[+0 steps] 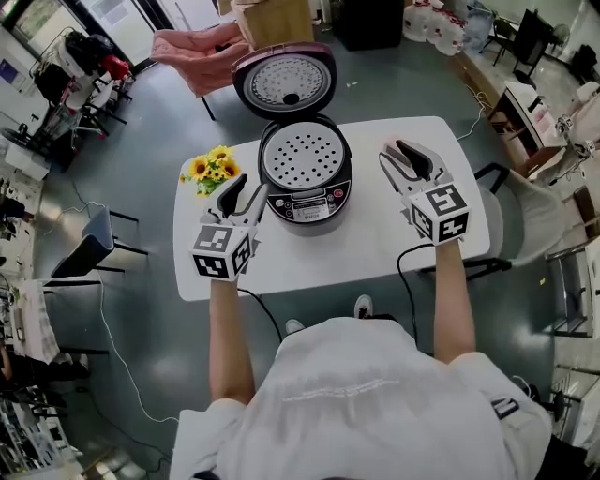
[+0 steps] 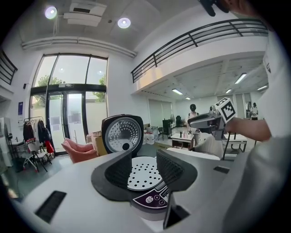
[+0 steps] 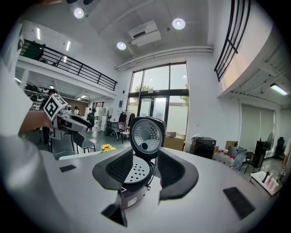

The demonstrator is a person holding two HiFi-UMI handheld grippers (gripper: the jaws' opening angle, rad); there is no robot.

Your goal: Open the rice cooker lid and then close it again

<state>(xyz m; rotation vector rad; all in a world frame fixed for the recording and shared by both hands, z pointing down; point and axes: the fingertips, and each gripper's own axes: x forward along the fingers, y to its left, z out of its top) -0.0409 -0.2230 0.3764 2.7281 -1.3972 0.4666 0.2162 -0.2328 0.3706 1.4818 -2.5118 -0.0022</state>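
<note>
The rice cooker [image 1: 305, 178] stands at the back middle of the white table [image 1: 375, 253] with its lid [image 1: 284, 80] swung up and back, so the perforated inner plate shows. My left gripper [image 1: 239, 187] hovers just left of the cooker's front, open and empty. My right gripper [image 1: 403, 155] hovers to the cooker's right, apart from it, also open and empty. In the left gripper view the left gripper [image 2: 143, 159] frames the inner plate [image 2: 143, 175] and the raised lid [image 2: 122, 133]. In the right gripper view the right gripper [image 3: 144, 157] frames the cooker [image 3: 136, 175] and its lid [image 3: 146, 132].
A bunch of yellow sunflowers [image 1: 211, 169] lies on the table's left back corner. A pink armchair [image 1: 197, 52] and a cardboard box [image 1: 272, 19] stand behind the table. A chair [image 1: 525, 211] is at the table's right, and a cable [image 1: 408, 272] hangs over the front edge.
</note>
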